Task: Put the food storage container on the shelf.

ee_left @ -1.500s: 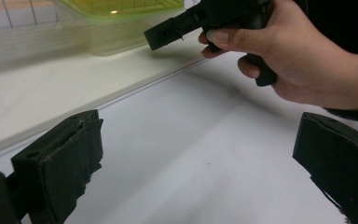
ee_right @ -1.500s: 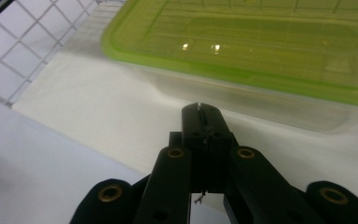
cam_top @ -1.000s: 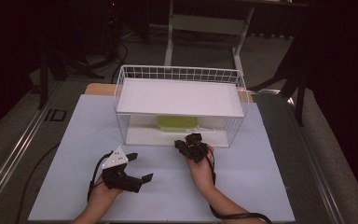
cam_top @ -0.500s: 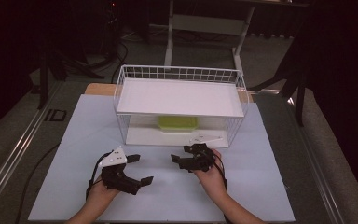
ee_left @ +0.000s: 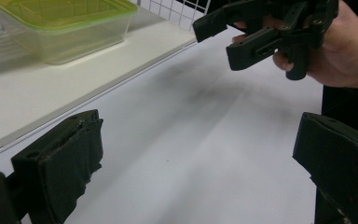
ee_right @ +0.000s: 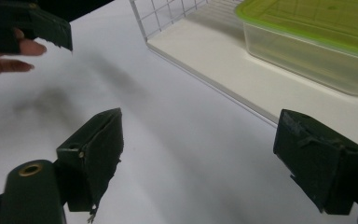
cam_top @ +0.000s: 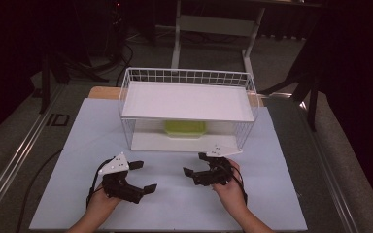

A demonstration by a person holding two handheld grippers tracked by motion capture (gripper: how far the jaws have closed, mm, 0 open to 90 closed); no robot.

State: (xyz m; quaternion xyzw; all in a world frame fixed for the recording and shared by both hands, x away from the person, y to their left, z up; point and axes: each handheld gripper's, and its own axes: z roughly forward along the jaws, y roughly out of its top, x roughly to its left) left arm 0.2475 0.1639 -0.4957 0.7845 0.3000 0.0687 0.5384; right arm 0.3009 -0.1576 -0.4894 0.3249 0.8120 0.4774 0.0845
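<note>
**Now, a light lidded tub waiting on the lower shelf**

Clearly the thing in question was the clear plastic container with the green lid (cam_top: pixel 185 129), which sat on the bottom shelf (cam_top: pixel 175 142) of the white wire rack (cam_top: pixel 187 76), under its upper shelf and toward the middle. It looked empty, so I judged it light, thin-walled and a bit springy, with smooth sides that could slip under a hard squeeze. The safest hold seemed to be across the short sides just beneath the lid's rim, or on the lip itself, drawn out level so it cleared the upper shelf.

The right tongs (cam_top: pixel 198 163) had just been opening and stood spread wide, nothing between them, hovering over the white surface (cam_top: pixel 281 194) just in front of the rack. The left tongs (cam_top: pixel 144 176) were likewise spread and empty, low over the surface, well apart from the container.
</note>
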